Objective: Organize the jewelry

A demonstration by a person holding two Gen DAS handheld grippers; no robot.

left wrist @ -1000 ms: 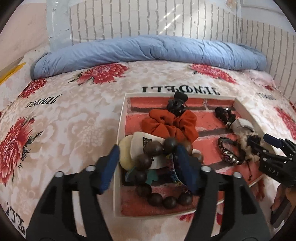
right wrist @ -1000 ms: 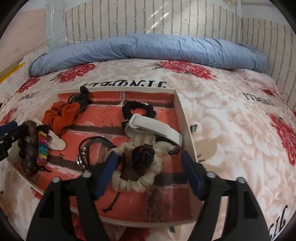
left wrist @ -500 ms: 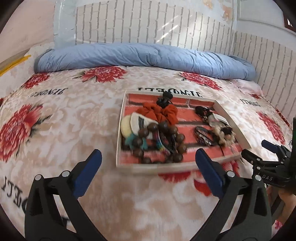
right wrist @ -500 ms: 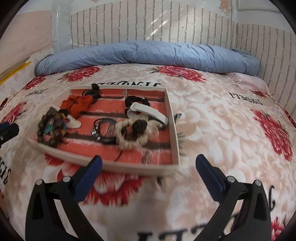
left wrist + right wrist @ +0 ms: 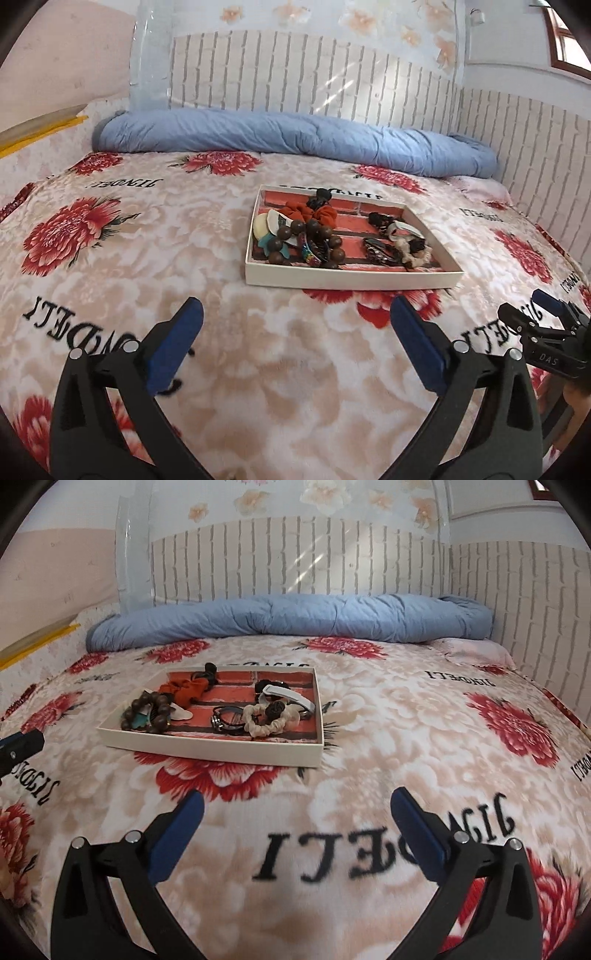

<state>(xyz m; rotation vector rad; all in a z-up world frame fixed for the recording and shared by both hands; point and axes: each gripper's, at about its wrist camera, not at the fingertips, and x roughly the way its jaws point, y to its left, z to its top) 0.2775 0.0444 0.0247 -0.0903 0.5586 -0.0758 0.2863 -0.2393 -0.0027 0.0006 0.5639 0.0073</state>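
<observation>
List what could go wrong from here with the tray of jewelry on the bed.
1. The shallow cream cardboard tray sits on a soft floral blanket; pressing nearby could tip it.
2. The brown wooden bead bracelet lies heaped over a teal piece and a multicoloured strip; lifting one may drag the others.
3. The cream scrunchie overlaps a dark metal bangle, inviting a double grab.

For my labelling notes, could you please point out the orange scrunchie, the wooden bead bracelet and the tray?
orange scrunchie (image 5: 325, 215): left wrist view, right fold.
wooden bead bracelet (image 5: 142, 703): right wrist view, a far bead.
tray (image 5: 210, 750): right wrist view, near wall.
</observation>
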